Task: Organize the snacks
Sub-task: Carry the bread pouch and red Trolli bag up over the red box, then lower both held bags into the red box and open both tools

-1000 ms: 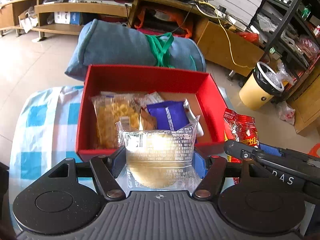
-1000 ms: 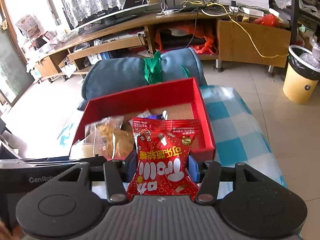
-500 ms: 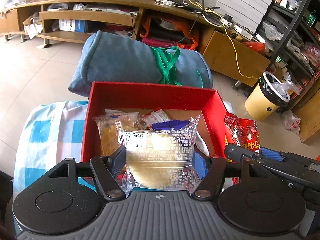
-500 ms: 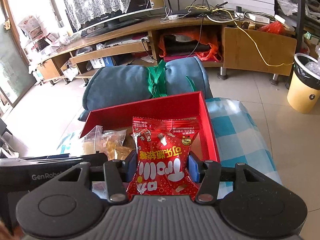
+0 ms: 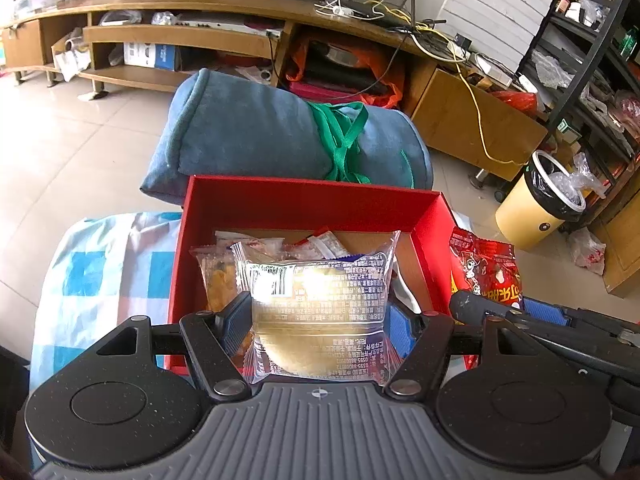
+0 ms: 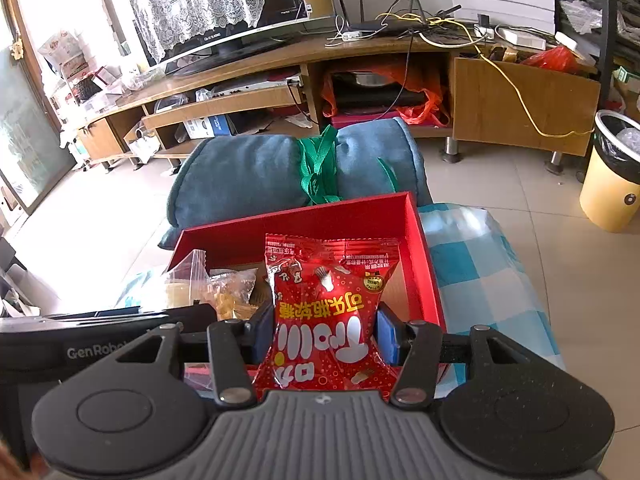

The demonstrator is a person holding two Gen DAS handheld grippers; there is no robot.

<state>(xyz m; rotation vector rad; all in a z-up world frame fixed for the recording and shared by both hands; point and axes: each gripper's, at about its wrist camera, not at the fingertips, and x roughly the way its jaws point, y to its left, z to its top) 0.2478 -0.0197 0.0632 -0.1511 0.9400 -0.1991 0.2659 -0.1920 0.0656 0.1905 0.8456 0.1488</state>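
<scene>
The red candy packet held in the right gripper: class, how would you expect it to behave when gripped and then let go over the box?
The red candy packet looks like thin, glossy film, so it is probably light and somewhat slippery. It pinches inward between the right gripper pads, suggesting soft, yielding contents. Released over the red box, it would likely flop flat rather than roll.

- The clear packet [image 5: 318, 312] hides most of the snacks behind it in the red box [image 5: 304, 204].
- The red candy bag [image 6: 328, 320] covers the middle of the box floor in the right wrist view.
- The small print on both packets is too small to read.
- The blue fingers [image 5: 236, 322] are partly hidden behind the clear packet.
- The yellow bin [image 6: 612, 184] is cut off by the picture's edge.
</scene>
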